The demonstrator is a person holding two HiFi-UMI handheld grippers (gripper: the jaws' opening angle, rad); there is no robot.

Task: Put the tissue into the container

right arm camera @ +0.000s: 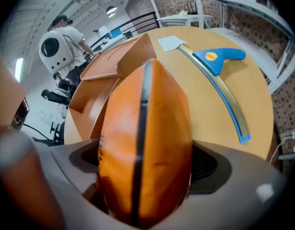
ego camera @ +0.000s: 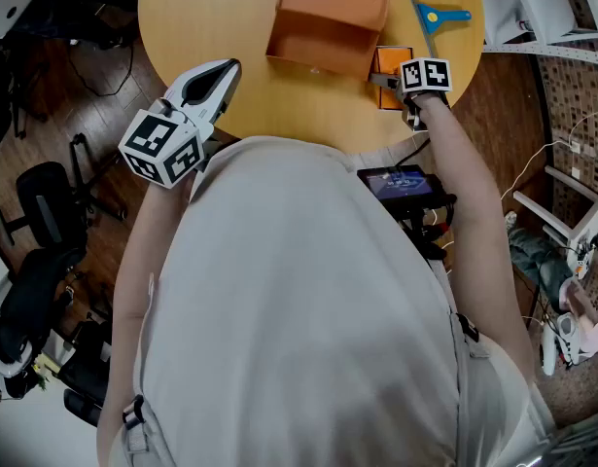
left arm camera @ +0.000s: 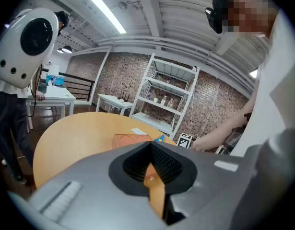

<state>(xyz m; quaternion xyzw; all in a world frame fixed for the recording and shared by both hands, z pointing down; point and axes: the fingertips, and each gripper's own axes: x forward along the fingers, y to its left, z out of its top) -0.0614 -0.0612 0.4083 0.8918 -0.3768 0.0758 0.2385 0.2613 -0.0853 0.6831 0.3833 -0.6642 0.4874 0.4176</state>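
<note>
An orange tissue pack (ego camera: 390,64) lies on the round wooden table (ego camera: 211,17), against the right side of the open orange container (ego camera: 328,17). My right gripper (ego camera: 388,81) is at the pack from the near side. In the right gripper view the pack (right arm camera: 147,143) fills the space between the wide-spread jaws of that gripper (right arm camera: 146,166), with dark pad showing on both sides of it. The container (right arm camera: 109,66) stands just beyond, to the left. My left gripper (ego camera: 219,78) hovers over the table's near left edge, shut and empty (left arm camera: 154,169).
A long blue-handled tool (ego camera: 439,15) (right arm camera: 219,61) and a white paper slip (right arm camera: 172,42) lie on the table to the right of the container. Black chairs (ego camera: 36,222) stand on the floor at the left. White shelving (left arm camera: 171,95) stands beyond the table.
</note>
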